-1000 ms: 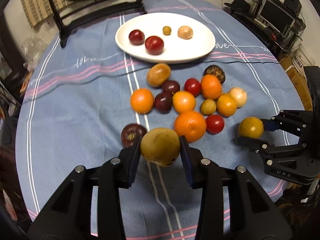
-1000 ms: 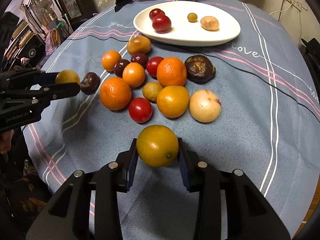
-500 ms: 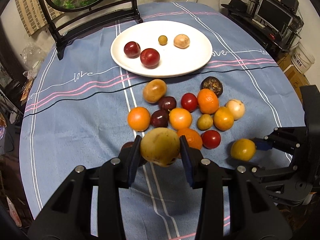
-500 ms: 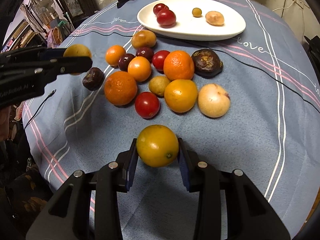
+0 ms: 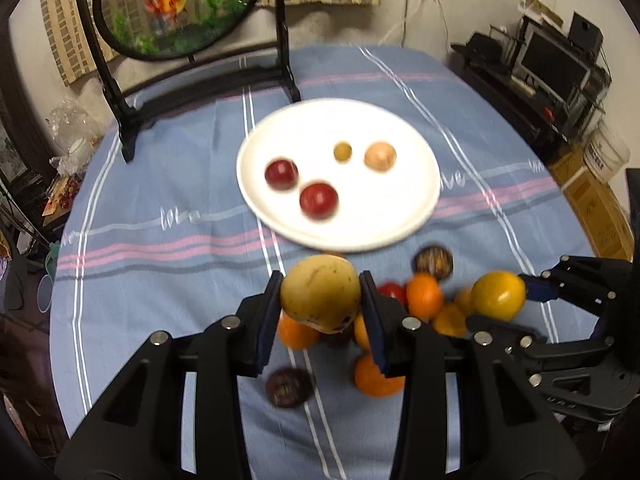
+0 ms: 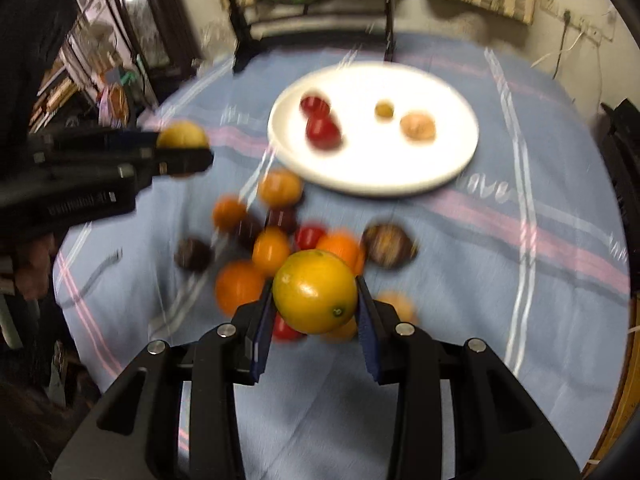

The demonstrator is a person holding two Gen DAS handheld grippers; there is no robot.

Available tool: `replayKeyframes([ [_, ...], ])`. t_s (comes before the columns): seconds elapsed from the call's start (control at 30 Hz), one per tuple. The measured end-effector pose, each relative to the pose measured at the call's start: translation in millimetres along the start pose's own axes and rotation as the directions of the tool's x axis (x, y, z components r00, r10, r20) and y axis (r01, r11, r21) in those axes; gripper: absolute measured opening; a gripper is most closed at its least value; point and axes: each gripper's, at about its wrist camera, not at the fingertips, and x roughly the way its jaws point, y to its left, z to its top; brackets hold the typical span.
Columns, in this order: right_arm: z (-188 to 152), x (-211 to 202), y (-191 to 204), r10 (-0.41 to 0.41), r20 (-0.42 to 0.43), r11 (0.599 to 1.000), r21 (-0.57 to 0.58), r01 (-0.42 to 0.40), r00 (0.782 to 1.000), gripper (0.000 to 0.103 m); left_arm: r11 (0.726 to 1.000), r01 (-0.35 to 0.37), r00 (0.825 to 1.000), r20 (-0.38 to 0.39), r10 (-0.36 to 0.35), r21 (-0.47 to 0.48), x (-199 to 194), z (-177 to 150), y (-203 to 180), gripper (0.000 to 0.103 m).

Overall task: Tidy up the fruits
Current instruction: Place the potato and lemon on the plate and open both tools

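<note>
My left gripper (image 5: pixel 320 294) is shut on a yellow-green fruit (image 5: pixel 320 292) and holds it in the air above the pile of loose fruit (image 5: pixel 424 300) on the blue cloth. My right gripper (image 6: pixel 316 294) is shut on a yellow-orange citrus (image 6: pixel 315 291), also lifted over the pile (image 6: pixel 272 250). Each gripper shows in the other's view: the right one with its citrus (image 5: pixel 498 295) at the right, the left one with its fruit (image 6: pixel 182 136) at the left. Beyond the pile lies a white plate (image 5: pixel 400 216) (image 6: pixel 452 148) with two red fruits, a small green one and a pale one.
A black stand with a round fish picture (image 5: pixel 176 8) rises at the table's far edge behind the plate. A dark wrinkled fruit (image 5: pixel 289 386) lies apart at the near left of the pile. Shelves and electronics (image 5: pixel 556 60) stand off the table at the right.
Both grippers have risen with their fruit and tilted up toward the plate, which now sits nearer the middle of each view. The pile has slid down behind the fingers.
</note>
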Motion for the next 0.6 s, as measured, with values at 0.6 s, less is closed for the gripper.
replayKeyframes([
  [0.6,111,38,-49,-0.059,0.085,0.996,0.07,0.053,0.995,0.038,0.997,-0.073,0.997,0.008,0.073,-0.001,70,101,-1,0.039],
])
